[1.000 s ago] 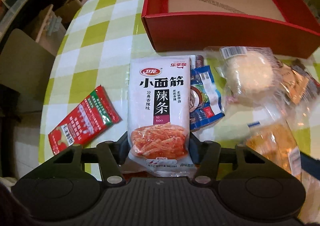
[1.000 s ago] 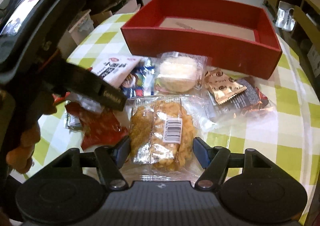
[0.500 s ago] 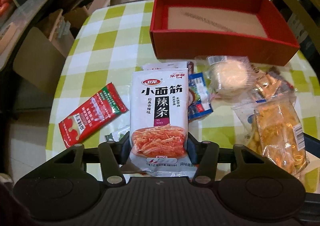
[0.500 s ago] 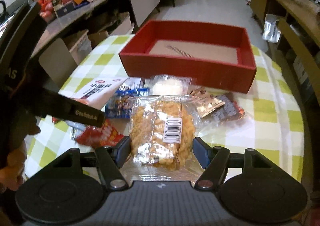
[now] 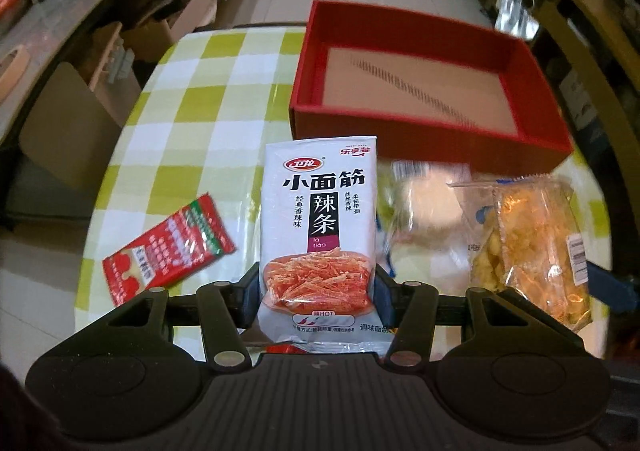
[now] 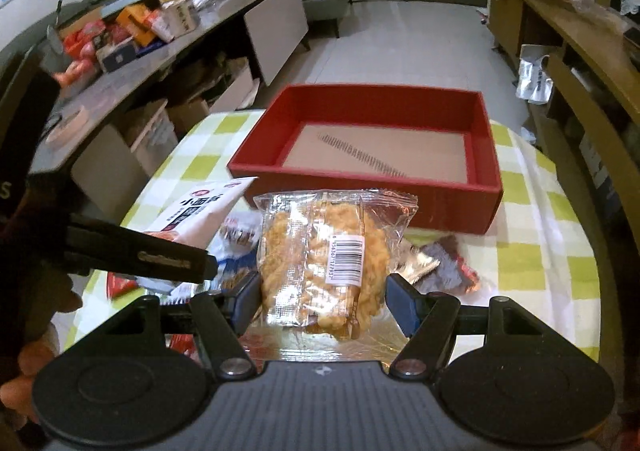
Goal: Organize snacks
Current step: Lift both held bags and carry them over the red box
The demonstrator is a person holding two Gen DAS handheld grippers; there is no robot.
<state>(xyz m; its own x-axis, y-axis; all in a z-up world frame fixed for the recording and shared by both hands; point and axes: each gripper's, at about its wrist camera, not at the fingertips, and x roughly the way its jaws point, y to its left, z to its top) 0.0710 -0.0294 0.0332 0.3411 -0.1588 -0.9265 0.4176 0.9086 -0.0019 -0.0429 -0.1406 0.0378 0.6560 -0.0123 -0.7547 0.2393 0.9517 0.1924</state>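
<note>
**Both packets off the table, box waiting**

You had the white latiao packet [image 5: 318, 227] clamped in your left tongs [image 5: 318, 291], the pads pressing its lower edges, and the clear bag of fried snack [image 6: 326, 255] gripped the same way in your right tongs [image 6: 322, 297]. Compared with a second earlier, both packets had risen clear of the pile: the checked table [image 5: 188, 139] sat further below and the whole red box [image 5: 430, 149] had come into the upper middle of each frame. The left tongs had tightened slightly on the packet. I judge the lift done and the carry to the box, which held nothing, next.

Your left view alone showed the red sachet [image 5: 166, 247] lying at lower left on the table and a blurred pale wrapped bun [image 5: 426, 211] just beside the white packet. Your right view alone showed the brown foil packets [image 6: 444, 267] right of centre, the left tongs' body crossing in from the left edge, and the cluttered sideboard [image 6: 132, 39] at upper left.
</note>
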